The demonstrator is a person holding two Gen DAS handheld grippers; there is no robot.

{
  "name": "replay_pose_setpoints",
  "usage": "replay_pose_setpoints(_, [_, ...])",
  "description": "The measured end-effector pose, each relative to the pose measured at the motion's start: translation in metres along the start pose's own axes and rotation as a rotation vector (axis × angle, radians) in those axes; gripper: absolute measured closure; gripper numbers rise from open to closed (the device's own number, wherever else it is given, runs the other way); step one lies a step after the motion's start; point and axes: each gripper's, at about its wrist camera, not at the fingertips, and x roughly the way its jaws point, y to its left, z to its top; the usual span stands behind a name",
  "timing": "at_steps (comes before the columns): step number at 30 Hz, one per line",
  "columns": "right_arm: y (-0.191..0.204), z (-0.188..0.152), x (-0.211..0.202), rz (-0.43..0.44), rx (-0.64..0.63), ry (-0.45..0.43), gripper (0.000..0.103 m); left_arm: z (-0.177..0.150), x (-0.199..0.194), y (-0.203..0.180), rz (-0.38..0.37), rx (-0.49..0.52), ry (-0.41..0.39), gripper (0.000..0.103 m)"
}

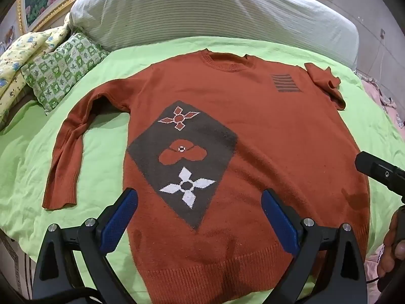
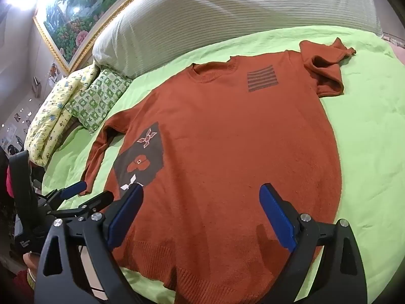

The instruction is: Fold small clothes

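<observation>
No legible text, label, brand or number anywhere; small print on black device (image 2: 24, 243) unreadable.

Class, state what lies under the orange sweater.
The orange sweater lies flat on a green sheet, visible all around it. Whatever is beneath its body is covered.

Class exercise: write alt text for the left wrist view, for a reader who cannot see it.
A rust sweater lies flat, front up, on a green sheet, one sleeve stretched out, the other bunched. The open left claw hovers over its hem, holding nothing.
</observation>
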Motion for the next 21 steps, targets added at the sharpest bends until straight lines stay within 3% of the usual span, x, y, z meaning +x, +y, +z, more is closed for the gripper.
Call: replay_pose_setpoints(21, [0.0027, 0.0018, 0.0002, 0.005, -0.003, 0.000, 0.010, 0.0030, -0.0027, 0.0014, 0.000, -0.009, -0.010, 0.005])
